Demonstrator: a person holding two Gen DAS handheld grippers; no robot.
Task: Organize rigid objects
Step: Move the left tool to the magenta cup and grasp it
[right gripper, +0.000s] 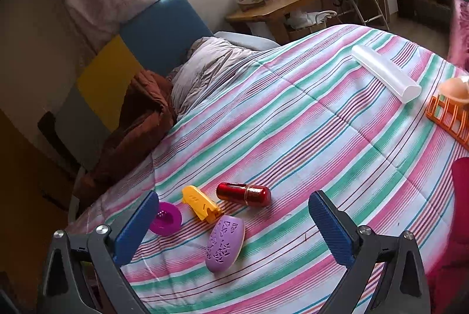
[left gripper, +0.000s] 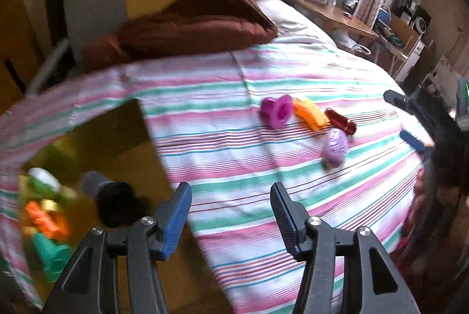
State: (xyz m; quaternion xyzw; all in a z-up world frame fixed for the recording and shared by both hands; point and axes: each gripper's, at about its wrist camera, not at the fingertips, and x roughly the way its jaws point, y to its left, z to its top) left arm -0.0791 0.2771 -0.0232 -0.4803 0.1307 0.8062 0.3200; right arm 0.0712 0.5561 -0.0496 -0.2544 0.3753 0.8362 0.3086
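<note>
On the striped bedspread (right gripper: 322, 123) lie a magenta funnel-like piece (left gripper: 277, 112) (right gripper: 165, 218), a yellow-orange clip (left gripper: 310, 113) (right gripper: 200, 204), a dark red capsule (left gripper: 341, 122) (right gripper: 243, 194) and a lilac oval case (left gripper: 335, 148) (right gripper: 224, 242). My left gripper (left gripper: 231, 214) is open and empty, beside a cardboard box (left gripper: 137, 144) holding several blurred coloured items (left gripper: 44, 208). My right gripper (right gripper: 234, 229) is open and empty, just above the lilac case; it also shows at the right edge of the left wrist view (left gripper: 410, 120).
A clear tube (right gripper: 385, 73) and an orange rack (right gripper: 448, 114) with a peach ball (right gripper: 454, 90) lie far right. A brown blanket (left gripper: 187, 24) and grey pillow (right gripper: 211, 65) are at the bed's head. A wooden desk (right gripper: 281, 6) stands beyond.
</note>
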